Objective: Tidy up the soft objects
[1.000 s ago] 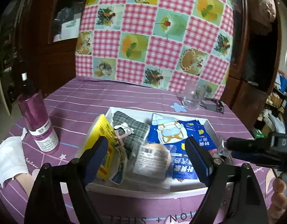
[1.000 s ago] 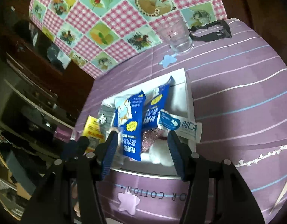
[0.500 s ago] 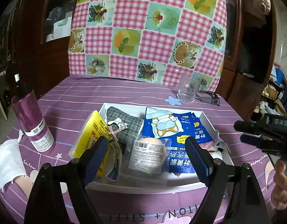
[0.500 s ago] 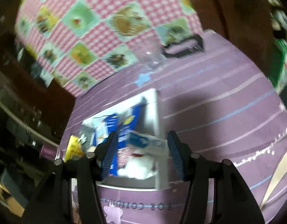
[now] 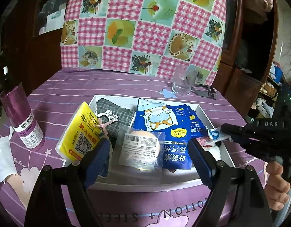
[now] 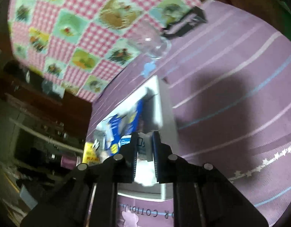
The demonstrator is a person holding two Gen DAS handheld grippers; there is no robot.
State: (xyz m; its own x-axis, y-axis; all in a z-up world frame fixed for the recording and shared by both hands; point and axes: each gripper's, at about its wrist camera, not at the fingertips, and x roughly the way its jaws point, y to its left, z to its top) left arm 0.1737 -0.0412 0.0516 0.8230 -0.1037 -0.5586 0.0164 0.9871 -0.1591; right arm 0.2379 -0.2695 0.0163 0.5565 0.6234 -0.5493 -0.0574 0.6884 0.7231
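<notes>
The small white-and-blue plastic sachet [image 5: 214,134] lies with its long axis across the right end of the white rectangular tray [image 5: 202,111], its blue end pointing toward the blue cartoon packets [image 5: 160,121]. My right gripper [image 6: 144,141] has just closed its jaws narrowly on it. My left gripper [image 5: 149,157] hovers wide and empty at the tray's near edge. Only the left view shows the yellow packet [image 5: 83,132], checked cloth pouch [image 5: 117,113] and purple bottle [image 5: 22,119] on the purple-striped counter [image 5: 69,87].
</notes>
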